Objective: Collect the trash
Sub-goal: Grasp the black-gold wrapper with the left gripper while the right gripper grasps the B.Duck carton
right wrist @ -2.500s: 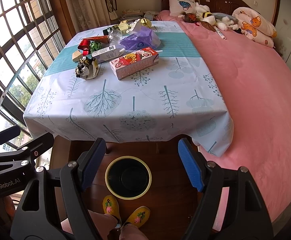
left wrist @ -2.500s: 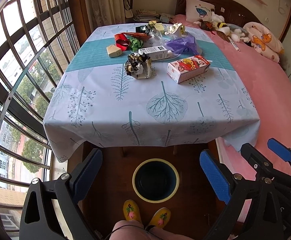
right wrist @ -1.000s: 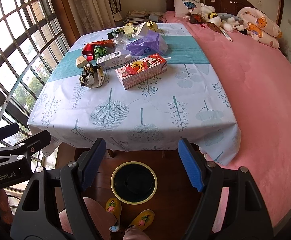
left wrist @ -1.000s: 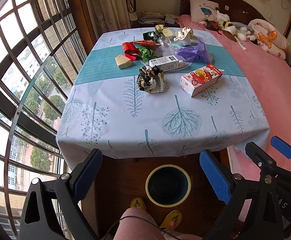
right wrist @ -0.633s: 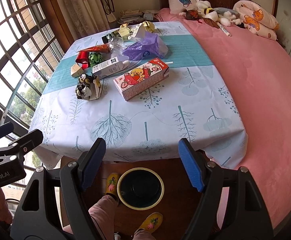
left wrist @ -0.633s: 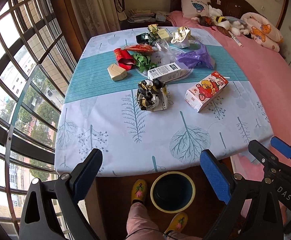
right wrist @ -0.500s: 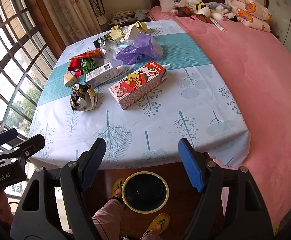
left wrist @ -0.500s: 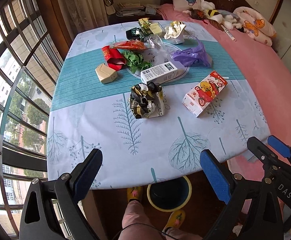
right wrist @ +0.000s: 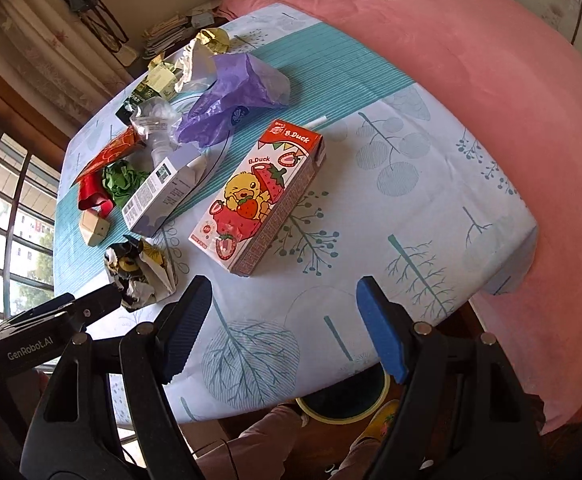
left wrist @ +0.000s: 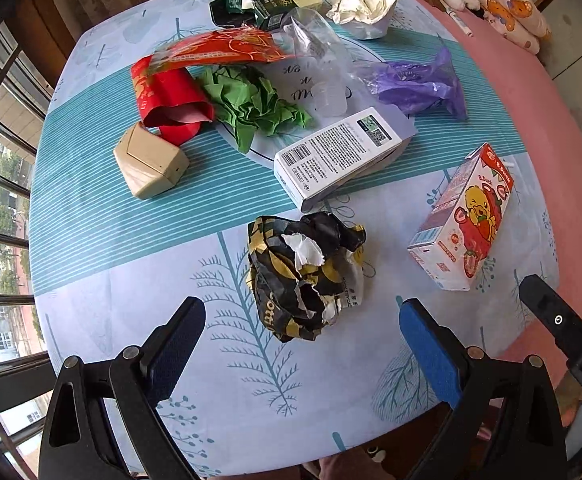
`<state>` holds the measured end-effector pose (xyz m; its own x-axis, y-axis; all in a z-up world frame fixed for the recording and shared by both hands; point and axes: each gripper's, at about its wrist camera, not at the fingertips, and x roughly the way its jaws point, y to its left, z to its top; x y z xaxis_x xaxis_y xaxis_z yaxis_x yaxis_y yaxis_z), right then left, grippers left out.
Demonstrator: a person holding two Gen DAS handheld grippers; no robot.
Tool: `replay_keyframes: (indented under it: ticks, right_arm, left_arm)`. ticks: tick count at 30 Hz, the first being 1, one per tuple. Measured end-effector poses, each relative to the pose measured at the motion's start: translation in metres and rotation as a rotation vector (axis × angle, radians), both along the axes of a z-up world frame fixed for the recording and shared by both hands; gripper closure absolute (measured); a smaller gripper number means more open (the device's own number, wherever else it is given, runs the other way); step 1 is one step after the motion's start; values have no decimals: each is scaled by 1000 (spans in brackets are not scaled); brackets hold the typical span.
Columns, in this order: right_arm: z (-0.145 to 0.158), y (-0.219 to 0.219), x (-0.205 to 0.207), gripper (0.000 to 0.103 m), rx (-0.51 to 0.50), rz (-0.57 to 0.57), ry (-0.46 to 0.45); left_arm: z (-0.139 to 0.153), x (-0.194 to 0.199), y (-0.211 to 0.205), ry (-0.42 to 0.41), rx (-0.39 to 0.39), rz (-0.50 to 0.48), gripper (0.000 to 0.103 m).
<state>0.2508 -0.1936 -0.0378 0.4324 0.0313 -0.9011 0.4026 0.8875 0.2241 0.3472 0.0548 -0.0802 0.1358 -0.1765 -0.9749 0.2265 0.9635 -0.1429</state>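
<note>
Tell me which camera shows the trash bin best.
Right wrist view, and only partly: the yellow-rimmed trash bin peeks out on the floor below the tablecloth's near edge, beside the person's slipper. The left wrist view doesn't show it at all.

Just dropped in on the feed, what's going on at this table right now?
A person holds two grippers over a table littered with trash. Nothing is picked up yet. The left gripper is open and lined up on the crumpled black-and-gold wrapper, not touching it. The right gripper is open too, pointed at the strawberry drink carton. The bin sits on the floor under the table's near edge.
</note>
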Motion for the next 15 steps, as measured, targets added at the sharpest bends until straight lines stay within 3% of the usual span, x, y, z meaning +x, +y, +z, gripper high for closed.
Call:
replay_keyframes:
  ticks: [6,8,10,12,15]
  right_arm:
    - [-14,-7,40,30,33,-91,30]
    - [-19,-7,55,30,50,-109,44]
    - [-24,-7,69,30,58,-128,57]
    - [-29,-6,84,30,66,-145,68]
    - [-42,-5,102,30,64,-175,116]
  left_arm:
    - [-29,29,-10,83,-10,-22,5]
    - [-36,35,-13,100,-11,-33,10]
    - [-43,39,-17,119,2,-55,24]
    - [-51,43,-19,153,7,-74,32]
    - [-51,42,-23,132,15,-102,33]
